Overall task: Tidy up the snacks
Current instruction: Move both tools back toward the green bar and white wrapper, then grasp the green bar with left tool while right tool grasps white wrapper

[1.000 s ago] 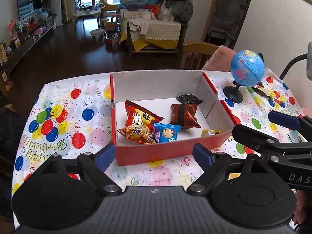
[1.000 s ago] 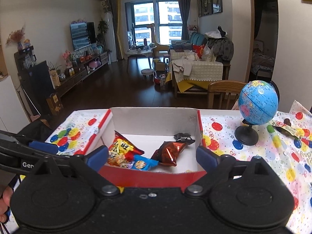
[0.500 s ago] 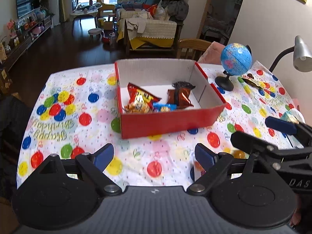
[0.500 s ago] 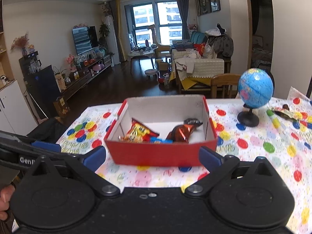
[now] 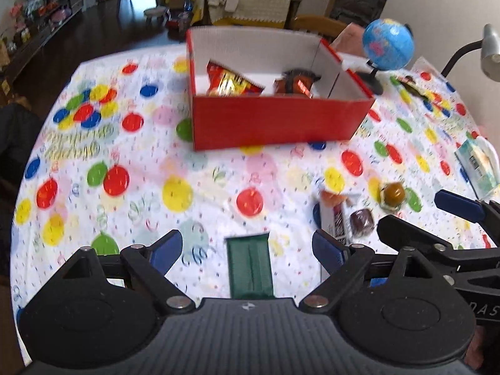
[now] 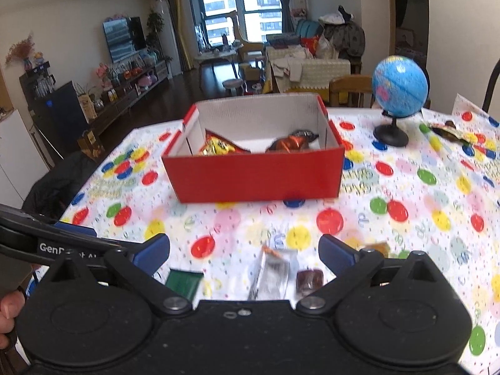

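Jaws wide over green packet (image 5: pixel 249 268), its near end hidden.

Both grippers have drawn back from the red box (image 5: pixel 281 125) toward the near edge of the tabletop (image 5: pixel 140 172). The left gripper (image 5: pixel 247 247) now hangs wide open over a green packet (image 5: pixel 249 268), and the right gripper (image 6: pixel 243 251) over a silver wrapper (image 6: pixel 272 273) and a brown sweet (image 6: pixel 309 279), all newly in sight.

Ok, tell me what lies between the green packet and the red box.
Only bare balloon-print tablecloth lies between green packet and red box, per the left wrist view.
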`<state>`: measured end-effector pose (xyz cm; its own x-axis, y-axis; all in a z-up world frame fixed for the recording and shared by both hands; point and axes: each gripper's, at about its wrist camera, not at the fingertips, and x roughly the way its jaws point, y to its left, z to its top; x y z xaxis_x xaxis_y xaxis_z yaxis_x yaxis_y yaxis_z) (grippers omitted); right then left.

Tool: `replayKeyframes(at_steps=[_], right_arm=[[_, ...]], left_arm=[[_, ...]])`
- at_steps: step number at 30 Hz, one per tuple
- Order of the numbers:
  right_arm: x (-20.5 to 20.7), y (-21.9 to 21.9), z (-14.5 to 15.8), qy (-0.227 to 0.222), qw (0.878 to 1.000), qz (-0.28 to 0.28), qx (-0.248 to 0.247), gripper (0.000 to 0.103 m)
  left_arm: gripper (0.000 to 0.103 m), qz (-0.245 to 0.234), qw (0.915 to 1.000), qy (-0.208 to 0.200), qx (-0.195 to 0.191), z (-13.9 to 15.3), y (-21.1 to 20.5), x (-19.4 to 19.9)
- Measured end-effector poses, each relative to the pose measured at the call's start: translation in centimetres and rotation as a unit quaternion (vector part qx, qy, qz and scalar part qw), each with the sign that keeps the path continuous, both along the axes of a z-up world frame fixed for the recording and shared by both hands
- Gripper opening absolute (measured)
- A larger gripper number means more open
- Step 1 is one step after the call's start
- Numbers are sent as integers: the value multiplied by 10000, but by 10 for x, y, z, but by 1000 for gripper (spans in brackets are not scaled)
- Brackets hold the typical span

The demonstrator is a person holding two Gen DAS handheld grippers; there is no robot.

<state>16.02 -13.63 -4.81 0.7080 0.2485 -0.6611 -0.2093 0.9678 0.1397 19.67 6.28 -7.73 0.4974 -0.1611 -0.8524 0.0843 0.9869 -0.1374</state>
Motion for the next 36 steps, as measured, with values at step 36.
replayKeyframes(at_steps=[36], right_arm=[[46,-1,-93,1447,9891,-237,-127,68]], left_arm=[[72,226,9946,985,217,-97,-24,13]])
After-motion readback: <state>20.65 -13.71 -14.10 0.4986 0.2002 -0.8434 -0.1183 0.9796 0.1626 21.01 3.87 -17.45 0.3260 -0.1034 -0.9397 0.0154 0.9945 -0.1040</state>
